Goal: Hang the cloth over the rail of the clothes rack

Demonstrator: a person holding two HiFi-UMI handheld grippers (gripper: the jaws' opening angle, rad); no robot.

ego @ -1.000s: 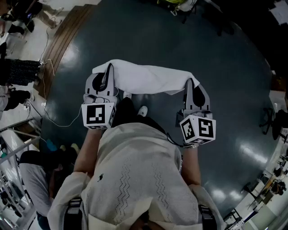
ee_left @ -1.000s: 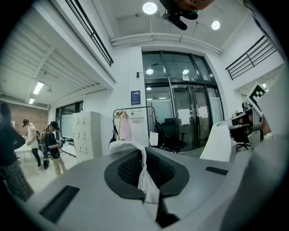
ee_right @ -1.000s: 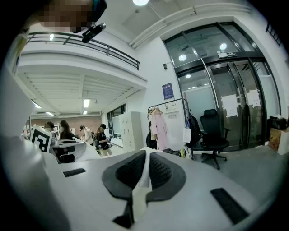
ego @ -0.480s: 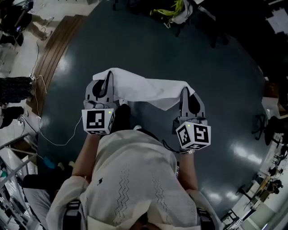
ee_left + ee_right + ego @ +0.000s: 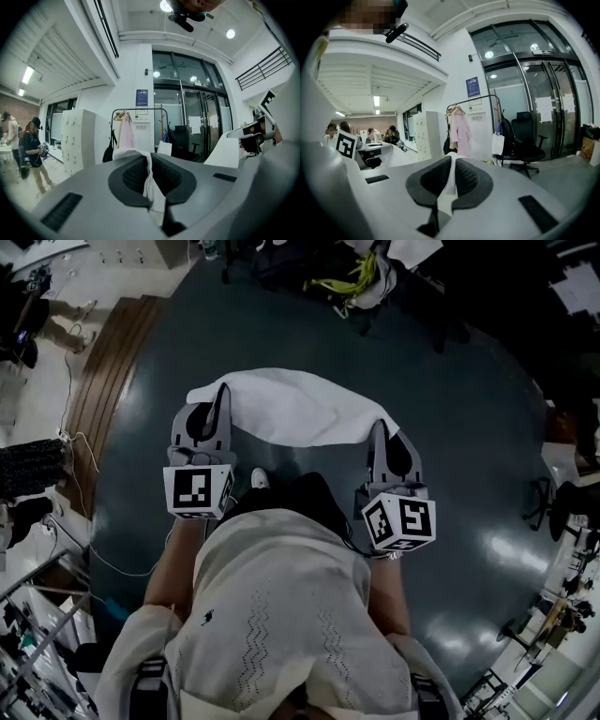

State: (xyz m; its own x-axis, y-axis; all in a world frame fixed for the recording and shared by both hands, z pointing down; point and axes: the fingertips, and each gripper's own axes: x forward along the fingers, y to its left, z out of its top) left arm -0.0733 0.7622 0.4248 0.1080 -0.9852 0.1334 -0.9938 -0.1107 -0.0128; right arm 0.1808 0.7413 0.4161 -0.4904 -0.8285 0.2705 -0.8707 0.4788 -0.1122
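Note:
A white cloth [image 5: 295, 409] is stretched between my two grippers above the dark floor. My left gripper [image 5: 223, 395] is shut on its left corner, and the pinched cloth [image 5: 151, 185] shows between the pads in the left gripper view. At the cloth's right end my right gripper [image 5: 378, 430] is shut, a strip of cloth [image 5: 449, 180] caught between its pads. The clothes rack [image 5: 138, 129] stands far ahead by the glass doors with a pink garment [image 5: 126, 133] on its rail. The right gripper view shows the same rack [image 5: 474, 123] and pink garment [image 5: 461, 131].
White lockers [image 5: 77, 138] stand left of the rack. A black office chair [image 5: 526, 140] and a white bag [image 5: 498, 144] stand beside it. People [image 5: 29, 147] stand at desks far left. A cable [image 5: 122, 568] runs over the floor, and bags [image 5: 361, 277] lie at the top.
The cloth and both grippers have moved forward and up in the head view. The person has stepped ahead over the dark floor. Both grips are unchanged.

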